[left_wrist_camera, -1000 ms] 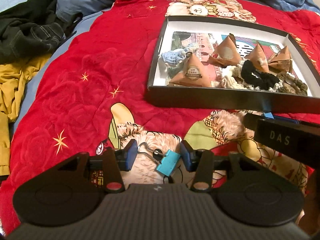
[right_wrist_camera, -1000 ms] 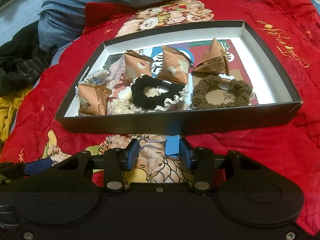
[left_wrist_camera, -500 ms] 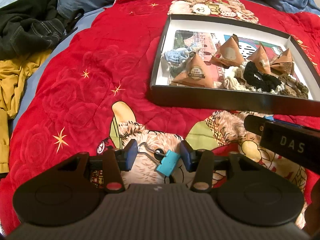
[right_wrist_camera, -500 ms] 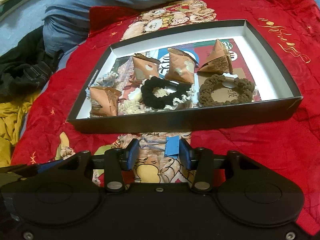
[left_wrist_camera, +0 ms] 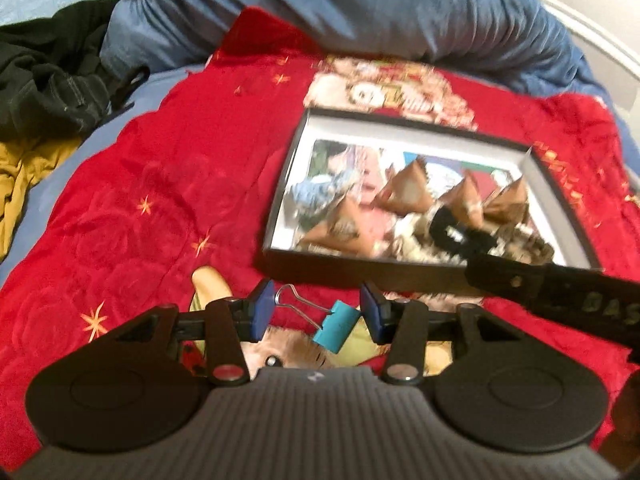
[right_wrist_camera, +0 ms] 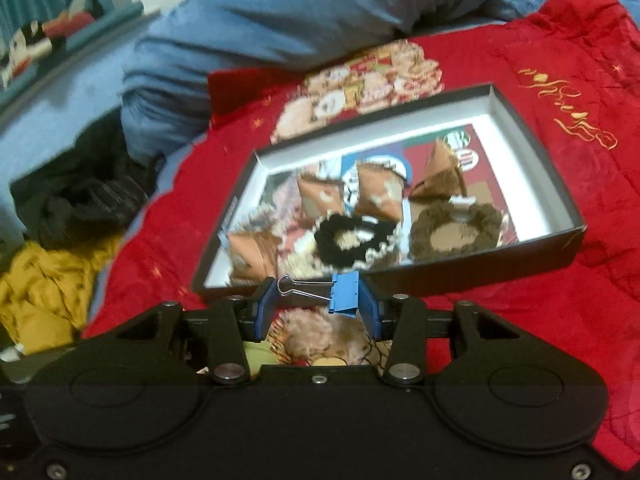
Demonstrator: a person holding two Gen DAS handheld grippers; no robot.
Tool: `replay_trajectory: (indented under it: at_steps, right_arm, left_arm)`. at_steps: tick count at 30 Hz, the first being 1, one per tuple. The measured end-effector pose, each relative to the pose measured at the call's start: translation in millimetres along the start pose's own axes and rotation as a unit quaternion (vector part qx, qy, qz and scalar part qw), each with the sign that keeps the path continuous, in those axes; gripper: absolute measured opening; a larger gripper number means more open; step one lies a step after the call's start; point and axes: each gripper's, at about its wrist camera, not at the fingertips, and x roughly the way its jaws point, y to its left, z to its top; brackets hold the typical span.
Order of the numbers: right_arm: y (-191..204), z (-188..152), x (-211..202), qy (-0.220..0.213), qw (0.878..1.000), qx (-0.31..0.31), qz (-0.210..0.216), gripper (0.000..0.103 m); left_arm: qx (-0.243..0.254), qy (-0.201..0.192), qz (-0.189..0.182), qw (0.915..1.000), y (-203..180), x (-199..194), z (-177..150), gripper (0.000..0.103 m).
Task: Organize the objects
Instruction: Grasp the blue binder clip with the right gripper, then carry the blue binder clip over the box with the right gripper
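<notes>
Now both jaws are clamping binder clips — left gripper (left_wrist_camera: pixel 317 316) teal clip (left_wrist_camera: pixel 335 330), right gripper (right_wrist_camera: pixel 319 305) blue clip (right_wrist_camera: pixel 343 293); carrying level over the box (right_wrist_camera: pixel 404 278) rim before releasing.

My bed: red quilt (left_wrist_camera: pixel 160 184) with gold stars and bear prints spread over it. Black shallow box (right_wrist_camera: pixel 560 240) sits directly on the quilt. Blue duvet (left_wrist_camera: pixel 360 12) bunched beyond. Dark clothes (left_wrist_camera: pixel 48 88) and yellow garment (right_wrist_camera: pixel 44 292) heaped left.
</notes>
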Motion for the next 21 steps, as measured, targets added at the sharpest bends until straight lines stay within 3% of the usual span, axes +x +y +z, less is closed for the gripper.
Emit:
replay_trajectory:
  at_steps: [6,14,21]
  right_arm:
    - [-6,9,-25,-0.030,0.999,0.009,0.015,0.042]
    - [-13,28,-29,-0.060,0.998,0.007,0.005,0.042]
    - [-19,58,-29,-0.083,0.996,0.004,-0.014,0.042]
  left_arm:
    - [0.005,-0.039,-0.012,0.9992,-7,-14,7,0.051]
    - [0.016,-0.025,0.014,0.9995,-12,-8,11,0.051]
    - [0.016,-0.029,0.026,0.9991,-14,-2,42,0.051]
